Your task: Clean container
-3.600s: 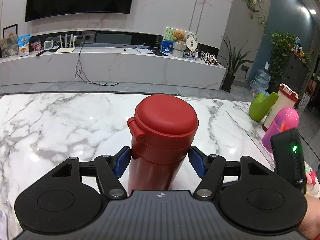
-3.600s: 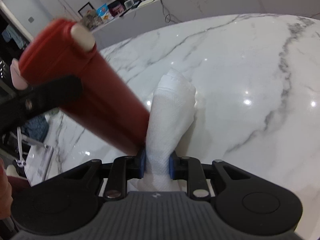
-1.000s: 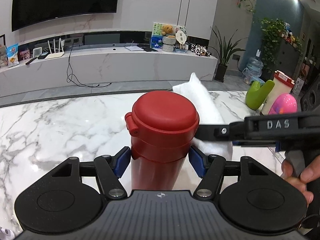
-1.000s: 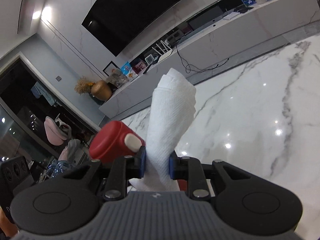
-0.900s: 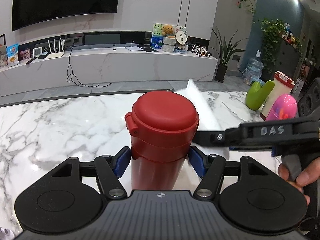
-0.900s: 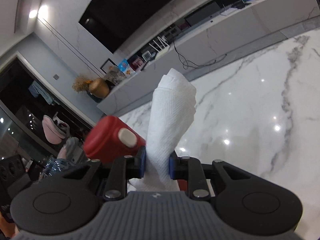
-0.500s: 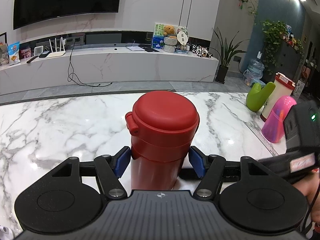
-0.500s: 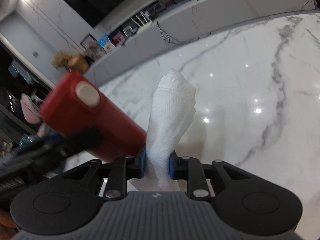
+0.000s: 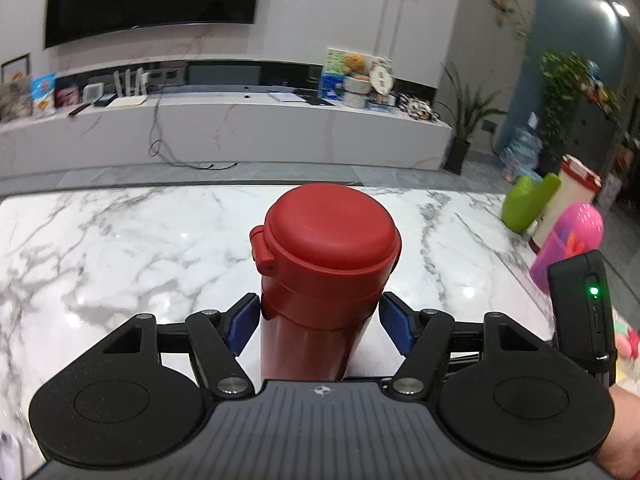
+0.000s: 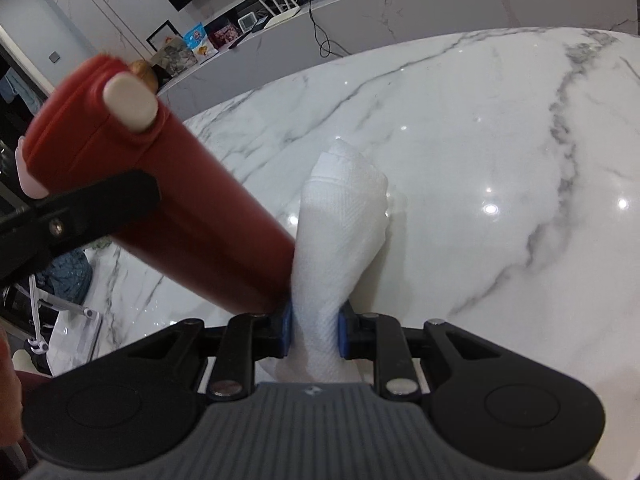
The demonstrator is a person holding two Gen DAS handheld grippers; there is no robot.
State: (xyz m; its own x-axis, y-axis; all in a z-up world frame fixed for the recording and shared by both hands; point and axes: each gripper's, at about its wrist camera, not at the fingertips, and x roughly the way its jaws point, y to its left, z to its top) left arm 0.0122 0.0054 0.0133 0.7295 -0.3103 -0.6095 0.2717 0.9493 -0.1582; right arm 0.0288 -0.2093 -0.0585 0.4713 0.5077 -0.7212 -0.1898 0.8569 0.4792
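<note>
A red flask (image 9: 328, 264) with its lid closed stands on the white marble table (image 9: 120, 248). It sits between the blue pads of my left gripper (image 9: 320, 316), whose jaws are opening; a thin gap shows at the right pad (image 9: 394, 324). In the right wrist view the flask (image 10: 180, 200) slants up to the left, with a left finger (image 10: 80, 208) across it. My right gripper (image 10: 314, 332) is shut on a rolled white paper towel (image 10: 340, 232). The towel's lower part rests against the flask's side near its base.
At the table's right edge stand a pink container (image 9: 572, 240), a green object (image 9: 528, 204) and a white jug with a red lid (image 9: 568, 196). A black device with a green light (image 9: 584, 308) sits close by the left gripper's right side. Bare marble (image 10: 480, 140) spreads beyond the towel.
The right gripper has come down with the towel from beside the flask's lid to its lower body. The left jaws have widened a little around the flask.
</note>
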